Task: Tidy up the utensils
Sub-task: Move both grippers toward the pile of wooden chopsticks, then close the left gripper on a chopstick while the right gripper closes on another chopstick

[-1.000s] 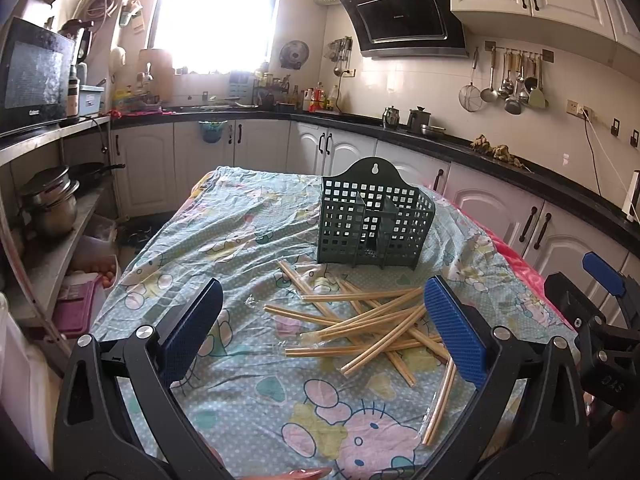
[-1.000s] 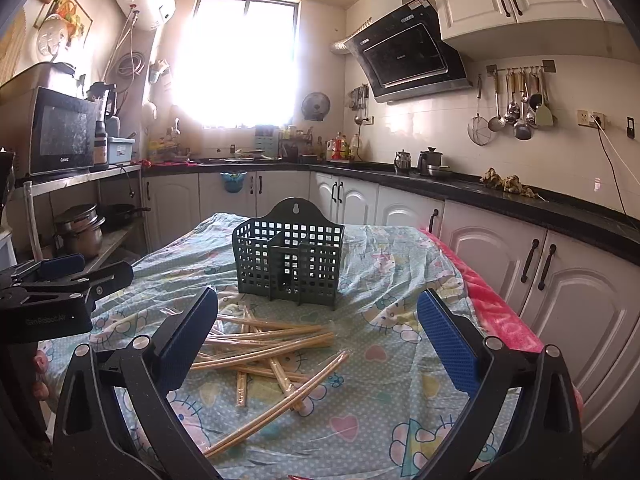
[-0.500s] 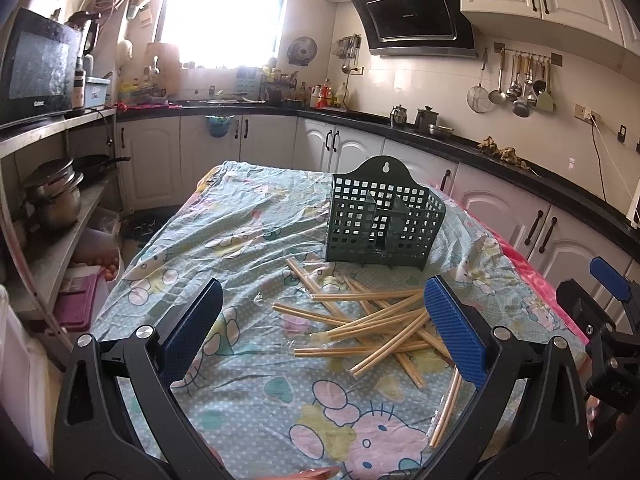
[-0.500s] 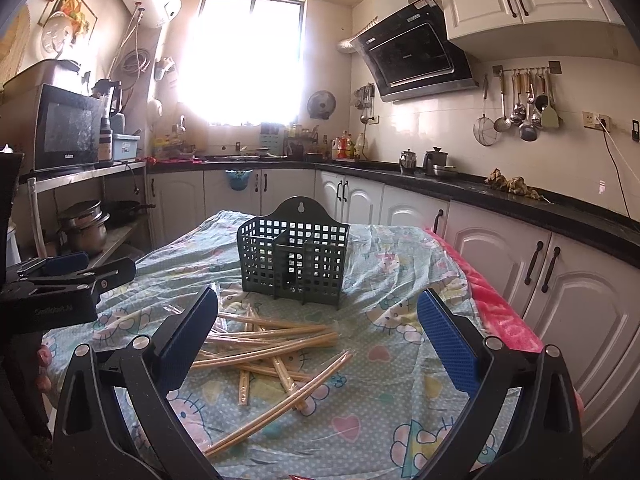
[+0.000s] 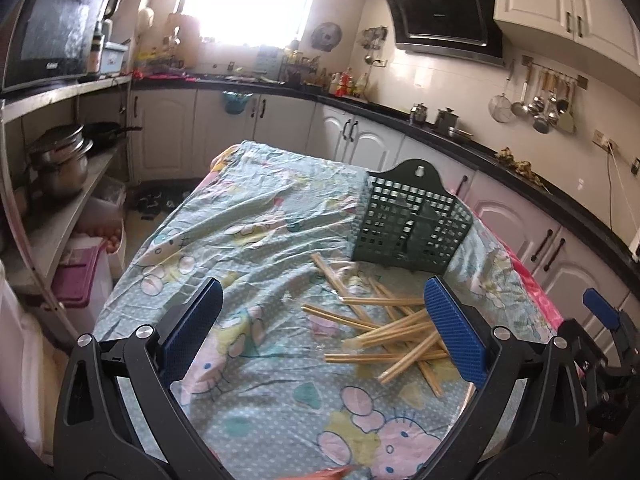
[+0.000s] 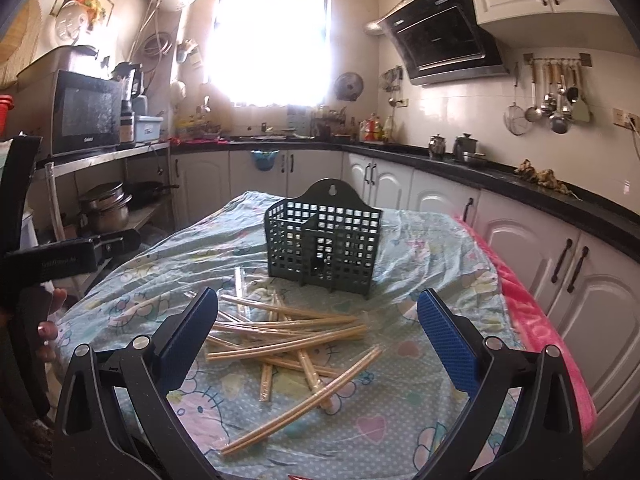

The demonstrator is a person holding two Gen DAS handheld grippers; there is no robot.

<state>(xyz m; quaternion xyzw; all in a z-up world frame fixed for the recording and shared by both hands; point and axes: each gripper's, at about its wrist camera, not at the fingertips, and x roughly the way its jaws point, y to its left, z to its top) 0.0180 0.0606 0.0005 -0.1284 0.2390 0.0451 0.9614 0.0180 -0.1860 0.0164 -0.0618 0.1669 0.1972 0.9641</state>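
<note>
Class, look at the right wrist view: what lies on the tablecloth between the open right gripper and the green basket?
A loose pile of chopsticks lies between the right gripper and the basket.

The desk (image 6: 448, 240) is covered with a wrinkled pale blue cartoon-print cloth (image 5: 260, 248). A dark green lattice utensil basket (image 6: 324, 242) stands upright on it. Just in front of the basket, wrapped chopsticks (image 6: 288, 336) lie crisscrossed in a loose heap on the cloth.
</note>
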